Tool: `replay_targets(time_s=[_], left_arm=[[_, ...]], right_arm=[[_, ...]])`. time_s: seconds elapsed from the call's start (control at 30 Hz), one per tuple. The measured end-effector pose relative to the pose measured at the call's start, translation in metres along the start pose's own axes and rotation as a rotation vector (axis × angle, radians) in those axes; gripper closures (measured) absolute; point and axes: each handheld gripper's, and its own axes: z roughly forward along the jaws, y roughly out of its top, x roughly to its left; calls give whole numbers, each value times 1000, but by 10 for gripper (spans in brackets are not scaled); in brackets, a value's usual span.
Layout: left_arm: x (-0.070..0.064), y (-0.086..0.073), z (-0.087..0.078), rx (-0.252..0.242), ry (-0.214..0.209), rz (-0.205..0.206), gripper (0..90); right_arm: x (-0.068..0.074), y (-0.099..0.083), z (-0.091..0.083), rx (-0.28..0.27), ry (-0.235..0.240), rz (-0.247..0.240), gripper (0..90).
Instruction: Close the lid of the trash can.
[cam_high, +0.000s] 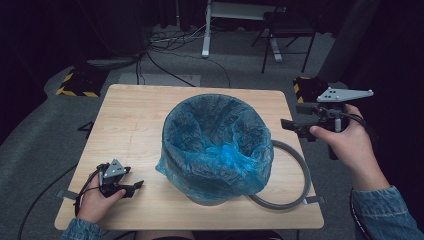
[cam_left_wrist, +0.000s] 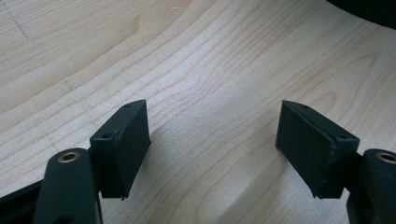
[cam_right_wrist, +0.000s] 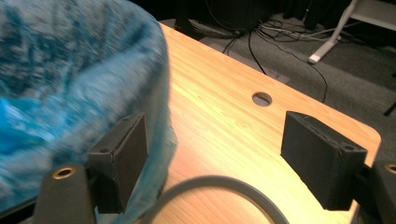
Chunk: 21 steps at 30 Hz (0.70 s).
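Note:
A round bin lined with a blue plastic bag stands in the middle of the wooden table. The bag's edge is folded over the rim and hangs down the outside. A grey ring lies flat on the table against the bin's right side, partly tucked behind it. My left gripper rests low at the front left of the table, open over bare wood, and my left gripper holds nothing. My right gripper hovers at the table's right edge, open and holding nothing. My right gripper faces the bag and the ring.
A small round hole sits in the tabletop near its far right corner. Beyond the table, cables run across the grey floor. A chair and a white desk leg stand at the back. Yellow-black striped markers lie at the left.

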Motion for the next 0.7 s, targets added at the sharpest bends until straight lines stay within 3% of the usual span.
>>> replay_targets(time_s=[0.27,0.7], left_arm=[[0,0,0,0,0,-1,258],[0,0,0,0,0,0,258]], right_arm=[[-21,-25,7,19,-24,8,229],[-43,-67,25,50,-50,50,225]])
